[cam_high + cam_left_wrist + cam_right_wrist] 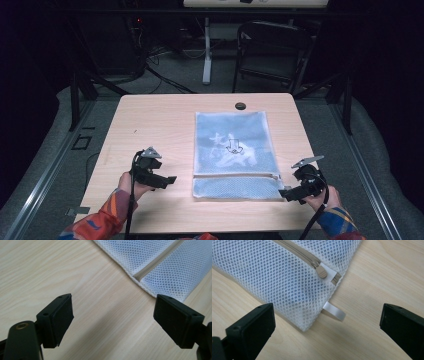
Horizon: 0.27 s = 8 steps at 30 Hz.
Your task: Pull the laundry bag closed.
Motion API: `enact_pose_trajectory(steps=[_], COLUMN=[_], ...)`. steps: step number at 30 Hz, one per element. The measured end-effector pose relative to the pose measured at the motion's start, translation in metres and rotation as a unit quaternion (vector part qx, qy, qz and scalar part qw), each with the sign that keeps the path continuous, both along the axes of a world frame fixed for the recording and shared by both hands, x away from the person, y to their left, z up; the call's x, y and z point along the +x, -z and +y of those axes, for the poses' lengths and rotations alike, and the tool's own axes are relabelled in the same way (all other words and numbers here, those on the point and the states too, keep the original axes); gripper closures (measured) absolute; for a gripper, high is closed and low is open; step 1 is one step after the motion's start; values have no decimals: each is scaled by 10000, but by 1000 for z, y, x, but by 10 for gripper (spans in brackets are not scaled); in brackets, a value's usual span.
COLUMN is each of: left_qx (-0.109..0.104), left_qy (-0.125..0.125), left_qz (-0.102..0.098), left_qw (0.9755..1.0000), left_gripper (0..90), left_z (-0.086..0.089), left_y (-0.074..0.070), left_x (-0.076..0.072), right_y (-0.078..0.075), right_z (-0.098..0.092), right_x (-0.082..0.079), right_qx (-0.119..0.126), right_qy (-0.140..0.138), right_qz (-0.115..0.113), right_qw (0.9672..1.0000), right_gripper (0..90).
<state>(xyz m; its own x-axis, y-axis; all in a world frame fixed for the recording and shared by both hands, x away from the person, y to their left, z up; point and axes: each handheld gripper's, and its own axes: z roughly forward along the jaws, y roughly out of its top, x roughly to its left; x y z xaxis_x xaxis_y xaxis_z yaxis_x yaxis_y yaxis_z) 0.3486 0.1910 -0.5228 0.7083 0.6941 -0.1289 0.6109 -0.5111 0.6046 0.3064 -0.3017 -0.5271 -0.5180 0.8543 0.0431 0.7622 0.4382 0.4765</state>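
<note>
A white mesh zip bag [234, 150] lies flat on the wooden table [160, 125], with a blue printed cloth inside it. Its zipper [235, 175] runs across near the front end. My left gripper [171, 180] stands open to the left of the bag's front corner, apart from it. In the left gripper view the gripper [113, 322] has bare wood between its jaws, with the bag's corner [172, 270] ahead. My right gripper [284, 192] is open at the bag's front right corner. The right gripper view shows this gripper [327, 327] behind the mesh corner [274, 277], the zipper pull [321, 272] and a white ribbon loop [334, 311].
A black round cable hole [240, 105] sits near the table's far edge. Beyond the table stand a dark chair [272, 50] and a white desk leg [207, 50]. Bare wood stretches left of the bag.
</note>
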Motion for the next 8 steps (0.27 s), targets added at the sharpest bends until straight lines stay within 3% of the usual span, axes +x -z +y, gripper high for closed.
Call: enact_pose_trajectory(steps=[8], left_qx=[144], left_qy=[-238], left_qz=[82], left_qw=[9996], left_gripper=[144], left_z=[8], left_y=[8], left_x=[6], right_y=[3], right_z=[-3], right_x=[2], right_qx=[-220], right_qy=[54], right_qz=[-36], right_qw=[9997], right_gripper=[0])
